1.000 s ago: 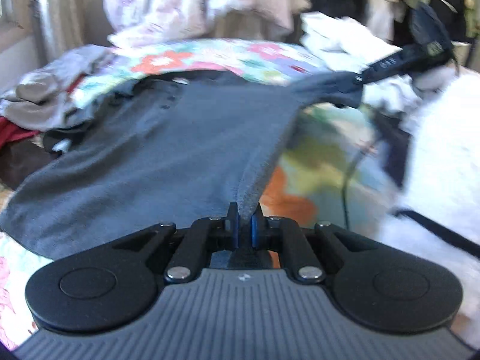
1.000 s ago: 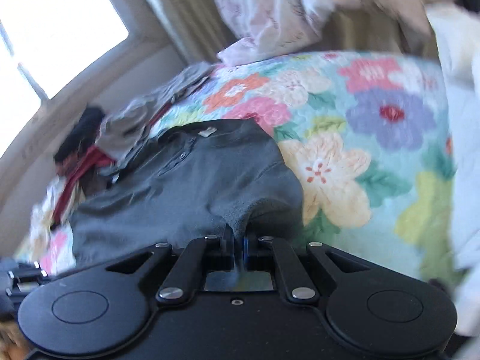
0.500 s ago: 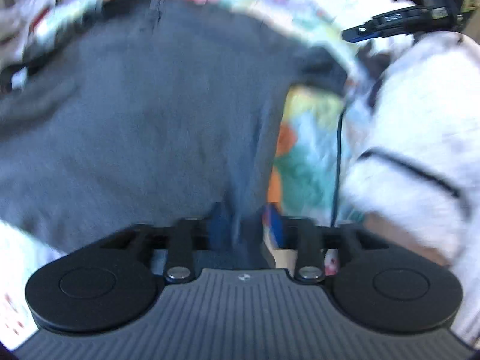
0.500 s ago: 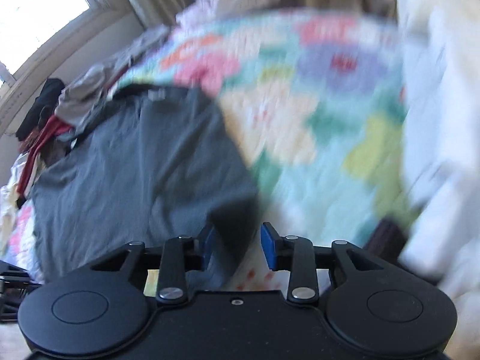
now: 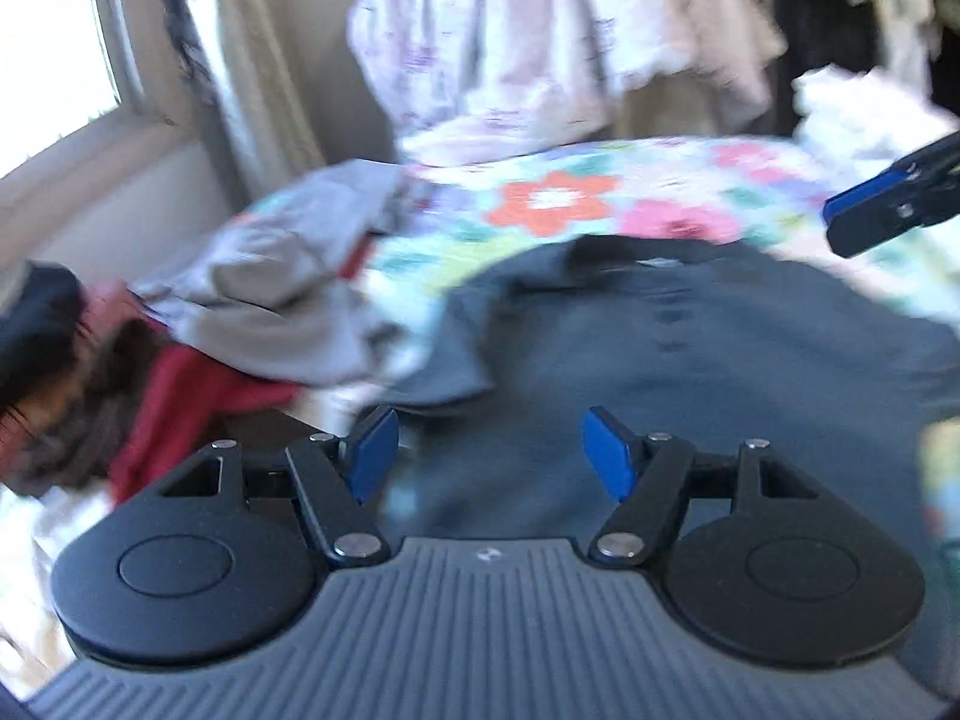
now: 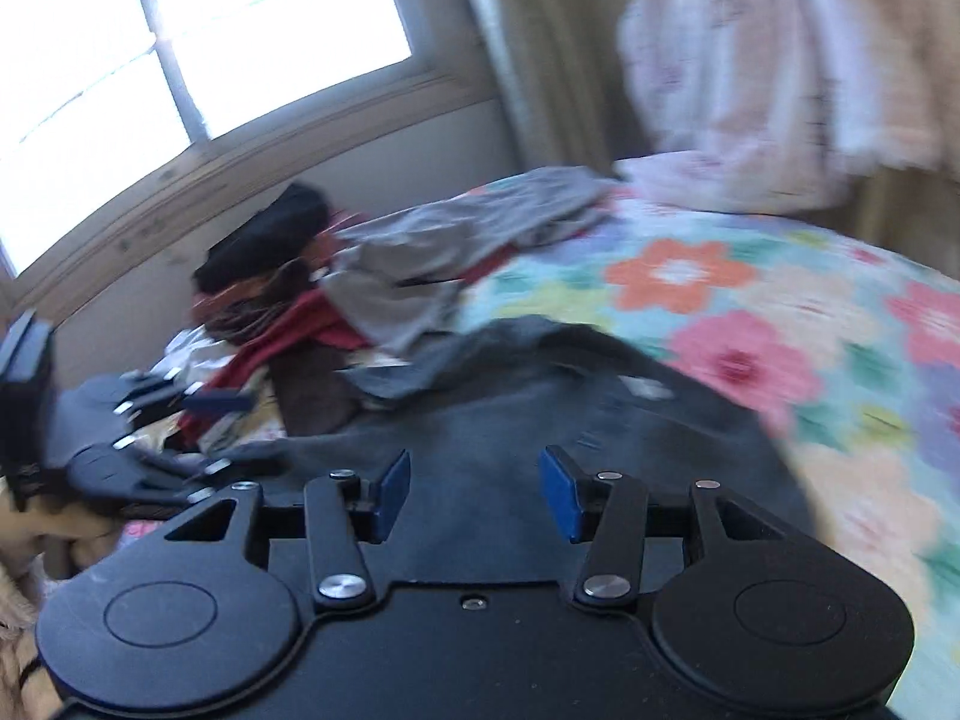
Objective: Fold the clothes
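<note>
Several heaped clothes (image 5: 264, 306) beside shirt (image 5: 690, 360)

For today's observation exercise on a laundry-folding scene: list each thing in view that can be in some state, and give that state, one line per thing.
left gripper: jaws opening, nothing between the pads
right gripper: jaws opening, nothing between the pads
grey shirt: released, lying spread on the bedspread, collar at the far end
floral bedspread: spread over the bed
clothes pile: unfolded, heaped beside the shirt
</note>
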A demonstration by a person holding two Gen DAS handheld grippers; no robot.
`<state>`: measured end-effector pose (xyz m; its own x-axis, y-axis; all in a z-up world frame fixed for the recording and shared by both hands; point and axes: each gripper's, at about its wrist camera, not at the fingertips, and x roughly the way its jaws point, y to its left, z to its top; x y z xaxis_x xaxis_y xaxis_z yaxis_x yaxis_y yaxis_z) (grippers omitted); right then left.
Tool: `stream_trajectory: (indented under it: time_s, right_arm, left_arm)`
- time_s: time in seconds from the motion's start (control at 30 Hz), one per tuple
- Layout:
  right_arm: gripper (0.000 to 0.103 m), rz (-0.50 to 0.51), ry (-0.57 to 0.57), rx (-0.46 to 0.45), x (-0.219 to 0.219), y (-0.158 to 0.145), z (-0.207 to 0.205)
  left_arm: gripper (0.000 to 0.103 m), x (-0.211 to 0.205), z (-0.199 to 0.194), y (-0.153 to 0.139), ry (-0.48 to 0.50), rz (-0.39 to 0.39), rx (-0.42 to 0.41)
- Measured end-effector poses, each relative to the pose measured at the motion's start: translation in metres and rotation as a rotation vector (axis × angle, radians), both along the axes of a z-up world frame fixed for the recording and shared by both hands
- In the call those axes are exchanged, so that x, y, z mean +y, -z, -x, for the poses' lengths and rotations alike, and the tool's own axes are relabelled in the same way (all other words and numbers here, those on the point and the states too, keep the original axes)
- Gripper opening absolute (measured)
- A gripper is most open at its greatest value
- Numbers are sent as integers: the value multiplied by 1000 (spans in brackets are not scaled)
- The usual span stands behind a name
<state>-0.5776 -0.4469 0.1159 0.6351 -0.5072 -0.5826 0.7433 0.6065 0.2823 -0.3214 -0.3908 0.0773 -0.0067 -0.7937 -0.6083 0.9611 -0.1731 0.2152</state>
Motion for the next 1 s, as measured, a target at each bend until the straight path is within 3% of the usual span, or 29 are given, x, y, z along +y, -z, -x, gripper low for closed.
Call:
stream_trajectory:
  time_s: [0.1,0.2,0.33,0.47,0.53,0.57,0.63,0.8,0.93,1.0]
  right_arm:
    - [54,10,-19,54,-19,14,-50]
    - [54,78,4,174,-26,28,-81]
    - [55,48,0,135,-35,48,-80]
    - [55,74,78,247,-37,72,-64]
    - [55,74,122,275,-37,77,-46]
    - [55,64,163,269,-39,77,-31]
    - [58,25,253,225,-46,77,0]
    - [59,-33,431,172,-77,85,60]
    - [59,-61,481,157,-101,94,80]
    - [59,-86,489,121,-110,99,84]
  left_arm:
    - [66,-19,-5,21,29,-23,-170]
    - [67,-25,-3,35,67,3,-251]
    - [68,-44,-15,45,82,14,-166]
    - [67,-67,-23,58,77,14,-126]
    - [47,-78,-26,63,91,4,-100]
    - [1,-84,-27,66,95,-17,-90]
    - [0,-96,-28,71,101,-59,-69]
    - [0,-113,-40,63,12,11,-29]
    - [0,-131,-74,39,-140,91,28]
    - [0,-139,-101,27,-232,124,139]
